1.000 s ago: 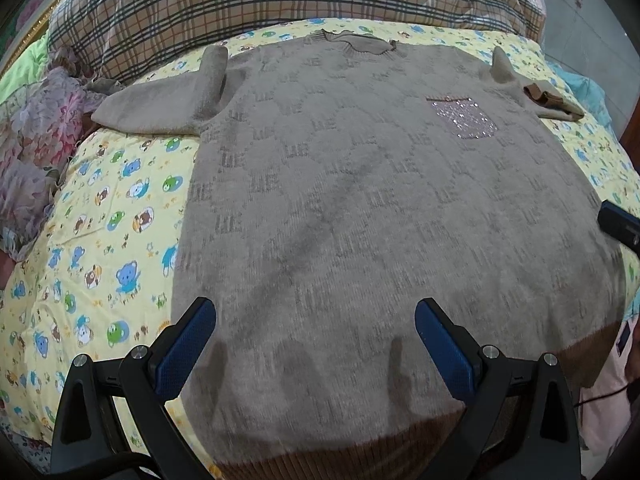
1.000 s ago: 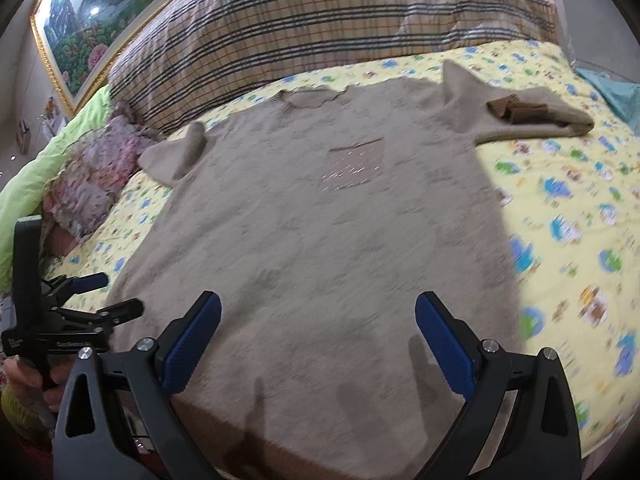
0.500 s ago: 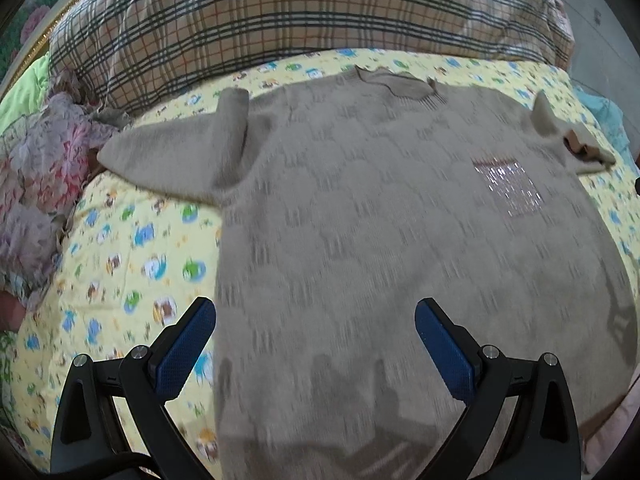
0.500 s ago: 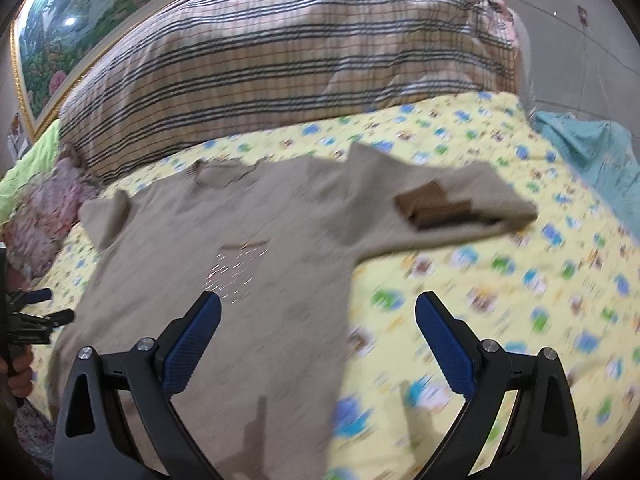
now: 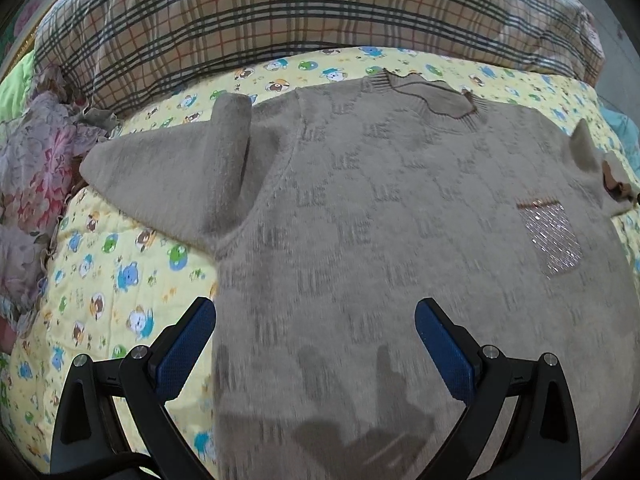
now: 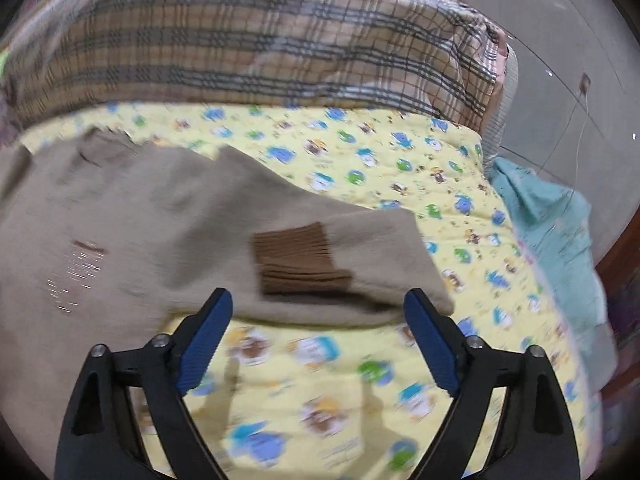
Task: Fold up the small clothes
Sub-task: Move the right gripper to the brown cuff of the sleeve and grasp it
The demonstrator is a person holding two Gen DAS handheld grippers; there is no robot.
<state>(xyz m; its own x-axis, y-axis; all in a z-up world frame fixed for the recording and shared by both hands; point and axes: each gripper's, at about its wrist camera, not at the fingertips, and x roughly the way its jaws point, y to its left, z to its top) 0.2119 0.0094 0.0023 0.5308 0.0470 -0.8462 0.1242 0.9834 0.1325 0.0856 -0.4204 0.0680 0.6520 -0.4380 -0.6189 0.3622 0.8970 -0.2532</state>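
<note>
One beige knit sweater [image 5: 400, 220] spread flat on yellow cartoon-print quilt [image 5: 120, 272], plaid pillow [image 5: 280, 20] at 12 o'clock.
Left gripper [image 5: 316, 340] spread wide, empty, above hem; right gripper [image 6: 318, 330] likewise gaping, brown ribbed cuff [image 6: 298, 258] at its 12 o'clock.

Left gripper [image 5: 315, 336] and right gripper [image 6: 318, 326] both point forward, blue-padded jaws spread wide, gripping nothing
</note>
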